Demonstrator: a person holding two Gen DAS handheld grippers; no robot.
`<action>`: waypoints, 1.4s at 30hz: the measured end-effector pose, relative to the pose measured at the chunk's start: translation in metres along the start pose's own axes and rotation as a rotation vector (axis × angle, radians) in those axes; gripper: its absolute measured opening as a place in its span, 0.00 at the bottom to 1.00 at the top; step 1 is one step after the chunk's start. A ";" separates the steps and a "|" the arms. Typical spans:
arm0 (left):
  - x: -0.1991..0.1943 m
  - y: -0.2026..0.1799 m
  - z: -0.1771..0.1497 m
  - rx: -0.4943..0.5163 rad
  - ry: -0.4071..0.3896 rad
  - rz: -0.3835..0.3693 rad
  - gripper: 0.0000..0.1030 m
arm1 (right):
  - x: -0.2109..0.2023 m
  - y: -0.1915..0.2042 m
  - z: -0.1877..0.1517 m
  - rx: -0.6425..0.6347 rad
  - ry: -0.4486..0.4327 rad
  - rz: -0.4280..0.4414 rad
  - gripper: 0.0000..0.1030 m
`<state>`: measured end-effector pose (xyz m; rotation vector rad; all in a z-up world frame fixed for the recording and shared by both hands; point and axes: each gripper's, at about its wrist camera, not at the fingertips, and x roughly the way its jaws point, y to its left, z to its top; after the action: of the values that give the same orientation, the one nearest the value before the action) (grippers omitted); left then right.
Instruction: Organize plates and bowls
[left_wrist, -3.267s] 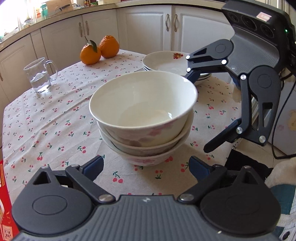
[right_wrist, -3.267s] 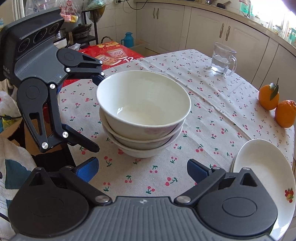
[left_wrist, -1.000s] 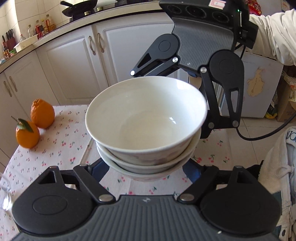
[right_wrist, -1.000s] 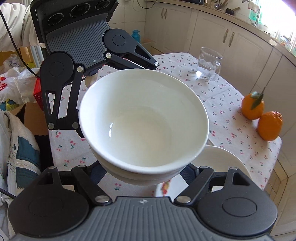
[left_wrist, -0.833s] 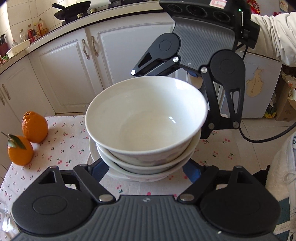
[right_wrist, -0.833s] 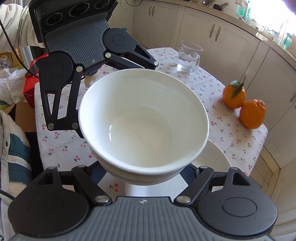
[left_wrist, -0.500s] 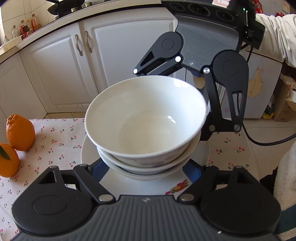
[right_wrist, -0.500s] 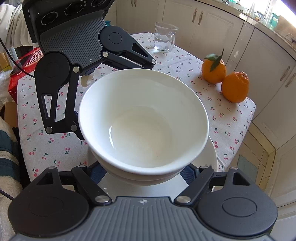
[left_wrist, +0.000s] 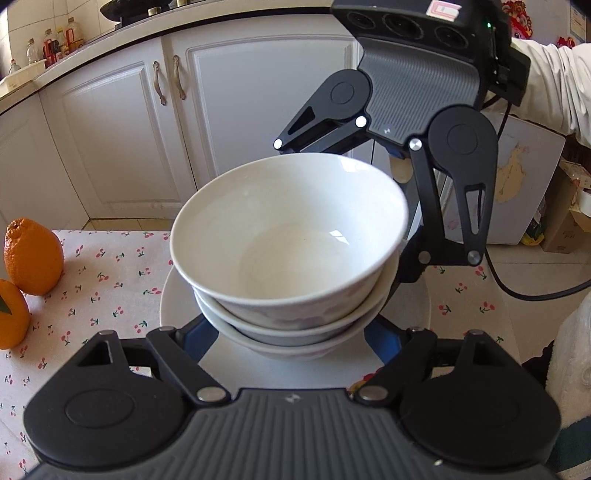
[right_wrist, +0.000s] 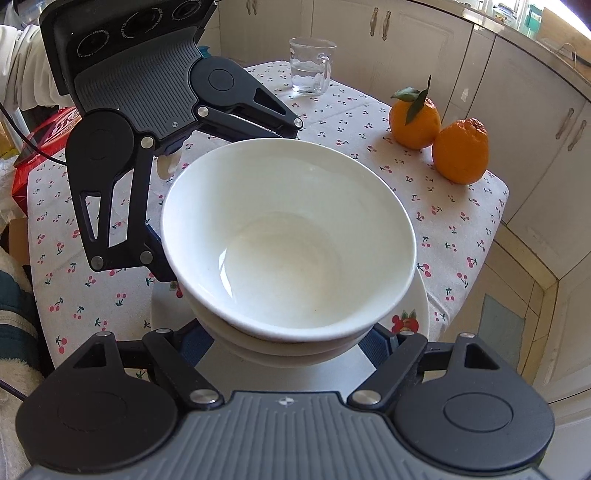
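Showing a stack of three glossy white bowls (left_wrist: 291, 254), round and deep, with faint pink floral print on the outer walls, held above a flat white plate (right_wrist: 413, 321) that bears a red fruit decal near its rim. The plate lies on the worktop (right_wrist: 461, 218), which is covered by a matte cloth printed with small red cherries. Whether the lowest bowl touches the plate cannot be told.

The left tool (left_wrist: 295, 338) is seen spread wide around the near side of the stack, its blue-padded fingers (left_wrist: 201, 338) pressed against the lowest bowl on either flank, so that it is clamped on the stack. The right tool (right_wrist: 291, 341) is set likewise on the opposite side, its blue pads partly hidden beneath the bowls, its fingers held well apart by the width of the stack and closed against it. Each tool is made of black jointed links with silver pivots and a ribbed grey body, and each is seen facing the other across the bowls.

Two rough-skinned oranges (right_wrist: 460, 151), one with a green leaf, are seen touching each other near the edge of the worktop. A clear glass mug (right_wrist: 310, 66) with a handle stands at the far side, well apart from the plate. White panelled cabinet doors (left_wrist: 118, 136) with metal handles are seen behind.
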<state>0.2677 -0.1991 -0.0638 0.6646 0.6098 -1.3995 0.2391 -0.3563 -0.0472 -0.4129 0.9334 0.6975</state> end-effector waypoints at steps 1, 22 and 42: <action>0.000 0.000 0.000 -0.004 0.000 0.000 0.83 | 0.000 0.000 0.000 0.000 0.000 -0.002 0.84; -0.091 -0.095 -0.023 -0.230 -0.132 0.632 0.99 | -0.056 0.064 -0.011 0.320 -0.126 -0.296 1.00; -0.144 -0.166 -0.021 -0.668 -0.178 0.884 0.99 | -0.107 0.179 -0.023 0.714 -0.308 -0.743 1.00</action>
<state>0.0909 -0.0956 0.0172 0.1996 0.5007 -0.3737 0.0569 -0.2814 0.0246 0.0084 0.6090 -0.2604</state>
